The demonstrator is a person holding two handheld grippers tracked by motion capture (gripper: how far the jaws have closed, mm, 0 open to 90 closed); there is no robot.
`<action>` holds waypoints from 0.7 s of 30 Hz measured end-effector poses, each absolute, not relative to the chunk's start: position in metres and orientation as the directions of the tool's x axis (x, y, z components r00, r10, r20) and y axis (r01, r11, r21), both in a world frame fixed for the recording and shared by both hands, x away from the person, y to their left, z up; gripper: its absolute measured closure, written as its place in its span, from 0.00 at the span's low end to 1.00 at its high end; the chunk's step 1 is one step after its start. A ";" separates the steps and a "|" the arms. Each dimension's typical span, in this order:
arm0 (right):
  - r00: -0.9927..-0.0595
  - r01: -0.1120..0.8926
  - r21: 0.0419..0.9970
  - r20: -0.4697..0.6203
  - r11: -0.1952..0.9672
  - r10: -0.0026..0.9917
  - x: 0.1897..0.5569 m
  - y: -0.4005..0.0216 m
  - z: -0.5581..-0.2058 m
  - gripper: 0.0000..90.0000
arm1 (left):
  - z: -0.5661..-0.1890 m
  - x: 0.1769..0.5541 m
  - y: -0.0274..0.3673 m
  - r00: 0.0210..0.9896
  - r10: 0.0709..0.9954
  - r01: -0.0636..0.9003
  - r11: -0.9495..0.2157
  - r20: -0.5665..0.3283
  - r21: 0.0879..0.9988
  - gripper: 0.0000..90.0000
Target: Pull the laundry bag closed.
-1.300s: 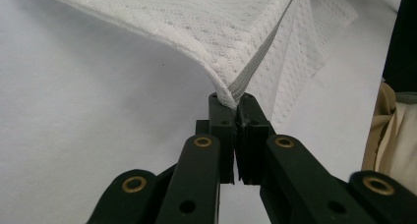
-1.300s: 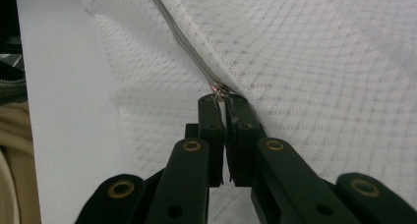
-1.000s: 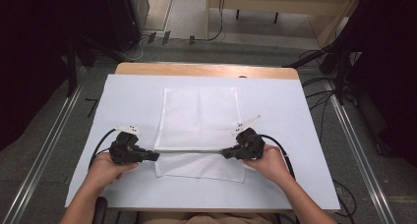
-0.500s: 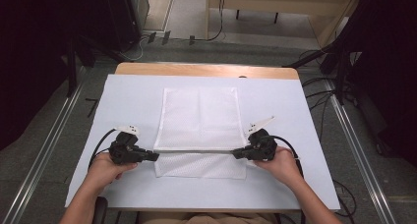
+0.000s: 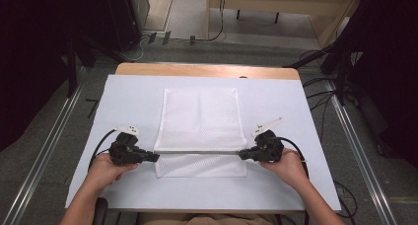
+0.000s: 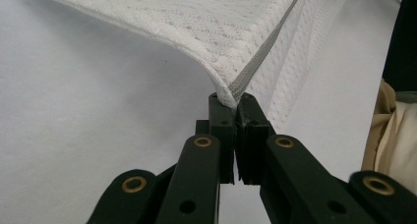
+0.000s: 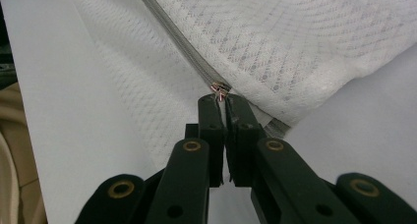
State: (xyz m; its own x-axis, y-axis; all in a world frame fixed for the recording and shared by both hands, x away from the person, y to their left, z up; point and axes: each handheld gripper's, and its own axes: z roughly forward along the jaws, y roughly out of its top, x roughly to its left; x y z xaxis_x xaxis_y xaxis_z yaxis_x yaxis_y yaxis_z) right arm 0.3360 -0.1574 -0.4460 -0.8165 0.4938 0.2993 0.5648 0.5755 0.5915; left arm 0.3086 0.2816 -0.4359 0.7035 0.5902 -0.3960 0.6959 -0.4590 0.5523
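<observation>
Change: my right gripper [image 5: 246,155] moved outward, drawing the zip edge taut | jaws: both clenched on mesh bag [image 5: 199,121], left gripper [image 5: 152,157] included | bag flat mid-desk [image 5: 296,111] | likely ready to fold.

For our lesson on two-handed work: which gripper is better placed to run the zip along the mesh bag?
Probably the right gripper: its fingers pinch the small coppery zip pull on the white mesh bag. The left gripper merely clamps the bag's corner, anchoring it.
</observation>
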 end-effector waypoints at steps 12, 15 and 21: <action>-0.811 0.575 0.608 0.338 0.547 0.477 0.336 -0.158 -0.447 0.79 | -0.439 0.309 0.280 0.691 0.610 0.707 -0.457 -0.388 0.540 0.71; -0.809 0.569 0.638 0.322 0.518 0.492 0.337 -0.162 -0.444 0.70 | -0.438 0.311 0.283 0.681 0.627 0.708 -0.431 -0.378 0.560 0.62; -0.796 0.557 0.692 0.285 0.460 0.534 0.339 -0.174 -0.442 0.56 | -0.433 0.311 0.290 0.659 0.681 0.691 -0.379 -0.320 0.615 0.46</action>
State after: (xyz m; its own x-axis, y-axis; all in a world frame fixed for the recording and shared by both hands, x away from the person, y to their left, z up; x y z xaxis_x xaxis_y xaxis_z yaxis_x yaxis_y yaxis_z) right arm 0.3395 -0.1736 -0.4415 -0.7961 0.5335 0.2855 0.5565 0.4604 0.6916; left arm 0.3112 0.2899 -0.4326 0.6589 0.6808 -0.3200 0.6909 -0.3794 0.6154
